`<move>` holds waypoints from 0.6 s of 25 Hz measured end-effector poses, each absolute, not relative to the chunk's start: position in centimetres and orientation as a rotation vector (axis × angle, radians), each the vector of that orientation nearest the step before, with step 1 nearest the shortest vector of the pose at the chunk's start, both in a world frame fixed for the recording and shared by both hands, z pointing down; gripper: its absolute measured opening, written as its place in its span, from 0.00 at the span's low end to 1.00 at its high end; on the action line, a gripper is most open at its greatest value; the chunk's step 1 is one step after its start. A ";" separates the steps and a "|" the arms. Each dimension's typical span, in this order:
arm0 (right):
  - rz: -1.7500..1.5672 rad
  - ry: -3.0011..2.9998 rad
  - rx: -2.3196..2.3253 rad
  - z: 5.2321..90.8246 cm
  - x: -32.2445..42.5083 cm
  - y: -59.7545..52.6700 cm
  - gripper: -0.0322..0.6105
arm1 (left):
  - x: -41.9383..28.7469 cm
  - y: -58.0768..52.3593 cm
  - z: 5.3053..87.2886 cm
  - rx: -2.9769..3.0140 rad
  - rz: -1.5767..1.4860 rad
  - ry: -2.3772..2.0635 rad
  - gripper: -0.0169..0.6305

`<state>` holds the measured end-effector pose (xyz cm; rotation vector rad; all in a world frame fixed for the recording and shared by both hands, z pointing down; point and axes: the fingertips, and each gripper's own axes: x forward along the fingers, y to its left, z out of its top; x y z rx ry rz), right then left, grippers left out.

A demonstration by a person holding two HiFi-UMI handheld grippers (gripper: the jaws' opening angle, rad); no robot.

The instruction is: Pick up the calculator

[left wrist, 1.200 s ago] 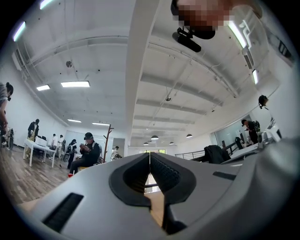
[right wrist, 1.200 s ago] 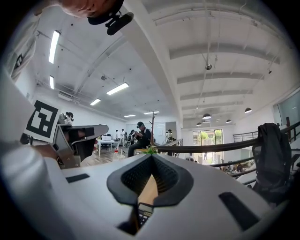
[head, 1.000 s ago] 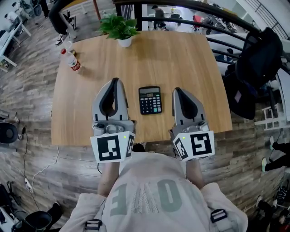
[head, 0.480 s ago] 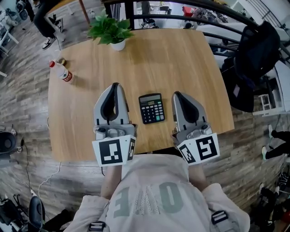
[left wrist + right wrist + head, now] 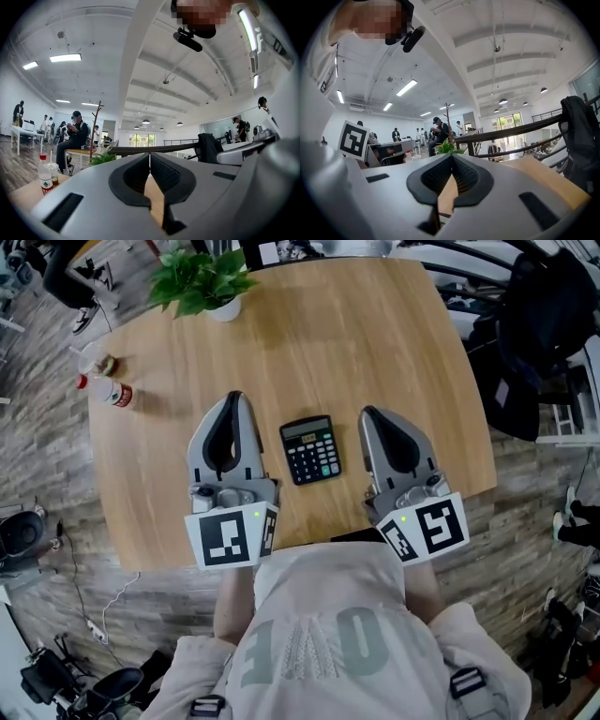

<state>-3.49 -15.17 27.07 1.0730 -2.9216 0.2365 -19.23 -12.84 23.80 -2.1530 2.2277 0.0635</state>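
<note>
A black calculator (image 5: 311, 449) with a grey display lies flat on the wooden table (image 5: 375, 343), near its front edge. My left gripper (image 5: 234, 399) hovers level just left of it, shut with nothing between its jaws. My right gripper (image 5: 367, 414) hovers just right of the calculator, also shut and empty. Both point away from me across the table. In the left gripper view the tips (image 5: 149, 154) meet over bare wood. In the right gripper view the tips (image 5: 451, 156) meet the same way. Neither gripper view shows the calculator.
A potted green plant (image 5: 202, 282) stands at the table's far left. A plastic bottle with a red label (image 5: 105, 391) lies near the left edge beside a small cup (image 5: 97, 360). A dark bag on a chair (image 5: 539, 329) sits off the right side.
Both grippers have drifted slightly lower over the table, staying either side of the calculator. The head view has shifted, so the plant and bottle sit higher and further left. Jaws stayed shut.
</note>
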 end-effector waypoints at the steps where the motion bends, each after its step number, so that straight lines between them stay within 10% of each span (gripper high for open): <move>1: 0.253 -2.918 1.069 27.4 -3.4 -15.4 0.08 | -19.1 -13.3 24.0 -2.175 0.058 2.214 0.04; 3: 0.265 -2.914 1.056 27.8 -3.1 -15.8 0.08 | -18.7 -14.8 24.9 -2.302 0.050 2.167 0.07; 5: 0.265 -2.906 1.042 28.2 -2.8 -16.3 0.08 | -18.1 -17.1 26.6 -2.491 0.008 2.108 0.50; 15: 0.421 -2.827 1.027 32.6 -1.1 -18.1 0.08 | -11.2 -21.3 40.2 -3.239 -1.022 1.039 0.53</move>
